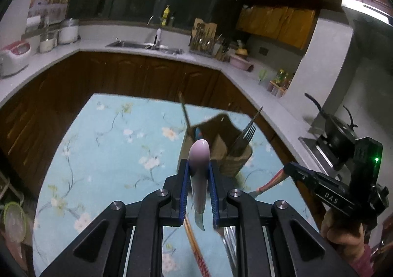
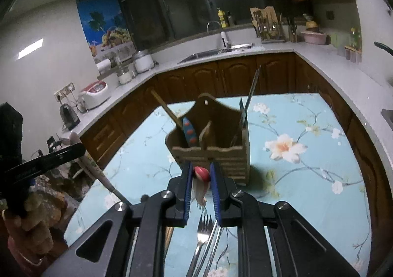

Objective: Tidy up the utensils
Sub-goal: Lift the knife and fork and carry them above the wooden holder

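My left gripper (image 1: 198, 164) is shut on a utensil with a pale lilac handle (image 1: 199, 151), raised above the table; its greenish working end hangs below the jaws. Ahead stands a wooden utensil holder (image 1: 221, 134) with a metal fork (image 1: 245, 132) in its right compartment. My right gripper (image 2: 201, 167) is shut on a small fork with a red-and-white handle (image 2: 202, 173), just in front of the holder (image 2: 213, 151). A blue red-spotted handle (image 2: 189, 130) and a wooden stick (image 2: 167, 109) stand in the holder's left compartment. Each view shows the other gripper at its side edge, also gripping its utensil.
A metal fork (image 2: 202, 230) and other metal utensils (image 2: 214, 240) lie on the floral tablecloth (image 2: 307, 178) under the right gripper. Reddish chopsticks (image 1: 196, 247) lie under the left one. Brown cabinets and a white counter with a sink (image 1: 145, 45) surround the table. A person's hand (image 1: 343, 232) holds the right gripper.
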### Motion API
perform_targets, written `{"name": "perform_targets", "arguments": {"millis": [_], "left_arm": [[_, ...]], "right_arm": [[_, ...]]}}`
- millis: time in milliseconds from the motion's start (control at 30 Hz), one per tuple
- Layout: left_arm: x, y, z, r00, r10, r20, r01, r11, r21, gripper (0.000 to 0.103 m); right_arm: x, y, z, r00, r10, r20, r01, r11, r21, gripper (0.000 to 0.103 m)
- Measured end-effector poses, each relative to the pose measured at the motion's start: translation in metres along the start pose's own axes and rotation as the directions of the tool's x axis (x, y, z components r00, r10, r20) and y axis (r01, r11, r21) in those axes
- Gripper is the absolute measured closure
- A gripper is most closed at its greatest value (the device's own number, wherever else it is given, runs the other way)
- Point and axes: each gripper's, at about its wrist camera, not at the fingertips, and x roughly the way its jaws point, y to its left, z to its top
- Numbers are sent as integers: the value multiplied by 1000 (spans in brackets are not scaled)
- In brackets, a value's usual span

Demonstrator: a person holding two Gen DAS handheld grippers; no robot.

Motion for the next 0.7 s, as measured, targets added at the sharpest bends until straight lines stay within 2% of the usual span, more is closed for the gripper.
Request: {"name": "perform_targets", "arguments": {"millis": [167,400,700], "left_arm": [[2,-4,19,998,-16,53,15,1000,14,89],[15,-7,38,996,-22,88,21,1000,14,89],[42,-6,51,988,-24,153,25,1000,-7,89]], "right_arm": [[-6,-3,23,999,-13,45,13,1000,-6,88],[-11,-5,55,994,-22,104,25,999,-20,88],[2,-14,77,990,-45,132,48,999,-24,88]]}}
